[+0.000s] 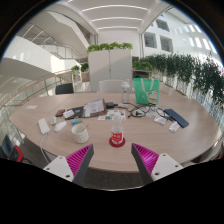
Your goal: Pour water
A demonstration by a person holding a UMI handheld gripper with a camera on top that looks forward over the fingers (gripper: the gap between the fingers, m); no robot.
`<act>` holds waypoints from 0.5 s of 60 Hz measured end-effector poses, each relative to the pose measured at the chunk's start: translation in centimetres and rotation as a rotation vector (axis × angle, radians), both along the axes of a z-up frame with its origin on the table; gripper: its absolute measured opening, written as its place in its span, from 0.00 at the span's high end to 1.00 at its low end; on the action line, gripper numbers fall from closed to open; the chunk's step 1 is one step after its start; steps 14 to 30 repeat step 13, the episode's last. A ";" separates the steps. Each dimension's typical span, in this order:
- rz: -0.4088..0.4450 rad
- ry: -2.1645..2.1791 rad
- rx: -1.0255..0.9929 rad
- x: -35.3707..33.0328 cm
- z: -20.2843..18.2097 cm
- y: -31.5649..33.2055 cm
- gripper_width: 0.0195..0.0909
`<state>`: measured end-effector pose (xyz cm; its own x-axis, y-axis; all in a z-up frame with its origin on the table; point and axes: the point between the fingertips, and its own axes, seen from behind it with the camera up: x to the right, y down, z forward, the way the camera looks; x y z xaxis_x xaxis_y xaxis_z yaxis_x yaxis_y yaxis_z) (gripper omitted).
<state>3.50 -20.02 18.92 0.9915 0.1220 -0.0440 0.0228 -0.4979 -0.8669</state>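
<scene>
The big round wooden table (40,112) takes up most of the room in front of the gripper, with tall planters and an open atrium behind it; it seems to serve as a shared work surface, since loose papers, small items and a green bag (146,90) are scattered over its far half. Nearer, a white cup (79,131) stands left of centre, probably set there to receive the water. Just right of it a clear bottle (117,126) stands upright on a red coaster (117,141) (a sensible guard against drips), straight ahead of the fingers and beyond their tips. The gripper (113,157) hangs back with its jaws spread wide, holding nothing, the pink pads (78,160) facing each other across an empty gap. I judge the approach to the bottle has not begun. No label or writing on anything can be read from here.
</scene>
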 end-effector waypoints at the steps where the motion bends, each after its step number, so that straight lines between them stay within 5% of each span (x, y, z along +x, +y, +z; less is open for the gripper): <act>1: -0.001 0.002 0.002 -0.1 0.3 -0.5 0.10; 30: -0.001 0.008 0.026 -0.4 2.8 -4.0 0.10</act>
